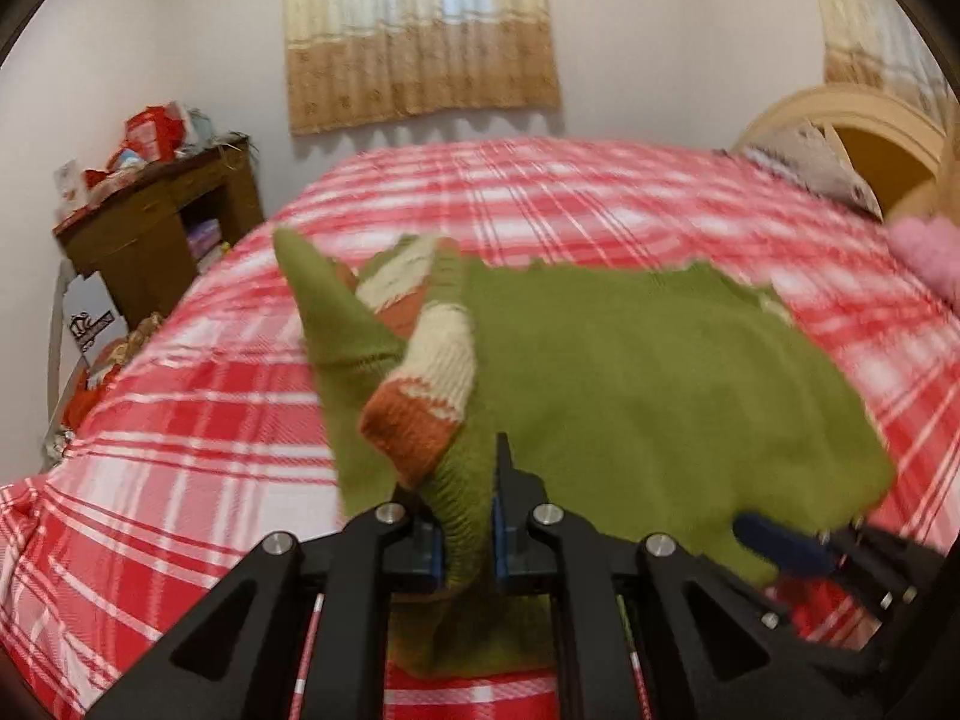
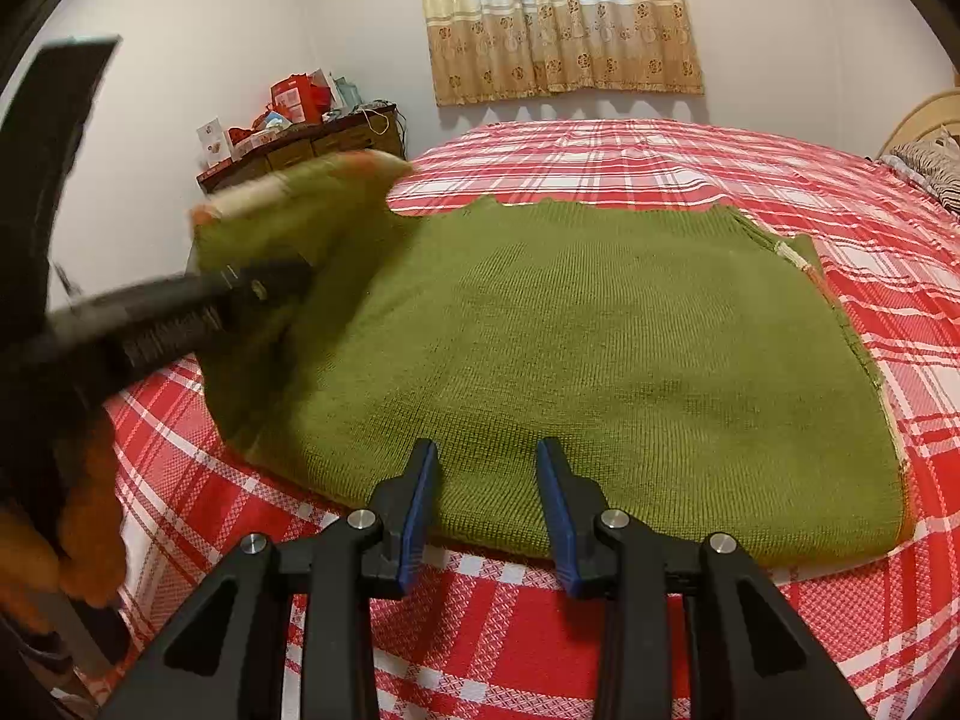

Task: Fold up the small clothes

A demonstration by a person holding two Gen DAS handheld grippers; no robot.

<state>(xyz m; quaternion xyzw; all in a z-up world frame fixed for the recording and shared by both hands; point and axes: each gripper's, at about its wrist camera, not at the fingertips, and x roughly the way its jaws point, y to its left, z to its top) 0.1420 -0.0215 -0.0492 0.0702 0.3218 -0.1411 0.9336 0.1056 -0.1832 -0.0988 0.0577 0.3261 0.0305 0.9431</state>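
Green knit sweater [image 2: 600,360], red plaid bed [image 2: 600,630]: left tongs [image 1: 468,534] clamp sleeve; right tongs [image 2: 486,516] open. Carry sleeve flat across body.

Matt green knit sweater [image 2: 600,360] on woven plaid bedspread [image 2: 660,156]

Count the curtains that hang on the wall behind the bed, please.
2. One patterned curtain hangs on the back wall above the middle of the bed. A second curtain hangs at the right, above the headboard; the picture edge cuts it off.
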